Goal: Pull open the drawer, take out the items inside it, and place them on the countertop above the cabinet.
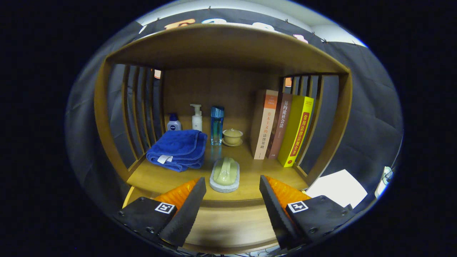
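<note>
1. Ahead of your gripper (232,200) stands the wooden cabinet (221,46): slatted sides, a roof board, and the table (250,171) surface inside it carrying everything.
2. Books (282,128), three upright, lean at the right of the table.
3. Blue towel (178,148), folded, lies at the left; behind it a small bottle (174,123), a pump bottle (196,117), a tall blue bottle (216,125) and a lidded cup (232,136).
4. Soap dish (225,175), holding a green bar, sits near the front edge, just beyond your jaws.
5. Jaws apart, holding nothing.
6. Drawer front (228,221) lies below, between the fingers; whether it is open I cannot tell.
7. Judgement: the dish looks already placed. Next, dip down and check the drawer for remaining items.
</note>
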The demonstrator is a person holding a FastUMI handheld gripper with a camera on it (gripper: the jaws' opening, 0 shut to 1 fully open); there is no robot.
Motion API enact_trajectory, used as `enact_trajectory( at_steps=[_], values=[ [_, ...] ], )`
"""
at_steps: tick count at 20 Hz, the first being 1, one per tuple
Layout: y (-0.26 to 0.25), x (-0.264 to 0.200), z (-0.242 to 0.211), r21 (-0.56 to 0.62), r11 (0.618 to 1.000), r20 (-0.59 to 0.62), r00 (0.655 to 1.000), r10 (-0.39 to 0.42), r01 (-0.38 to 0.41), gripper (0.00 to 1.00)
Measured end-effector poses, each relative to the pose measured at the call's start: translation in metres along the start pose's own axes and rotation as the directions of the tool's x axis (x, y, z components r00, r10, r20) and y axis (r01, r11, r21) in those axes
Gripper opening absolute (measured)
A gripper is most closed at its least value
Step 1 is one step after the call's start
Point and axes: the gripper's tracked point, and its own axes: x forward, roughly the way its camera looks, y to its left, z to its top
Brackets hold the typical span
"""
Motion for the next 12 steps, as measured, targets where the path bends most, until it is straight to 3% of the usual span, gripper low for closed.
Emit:
enact_trajectory(
  at_steps=[12],
  values=[
    [-0.002, -0.096, -0.049, 0.092, 0.996, 0.116, 0.993, 0.011, -0.021, 0.99]
  ],
)
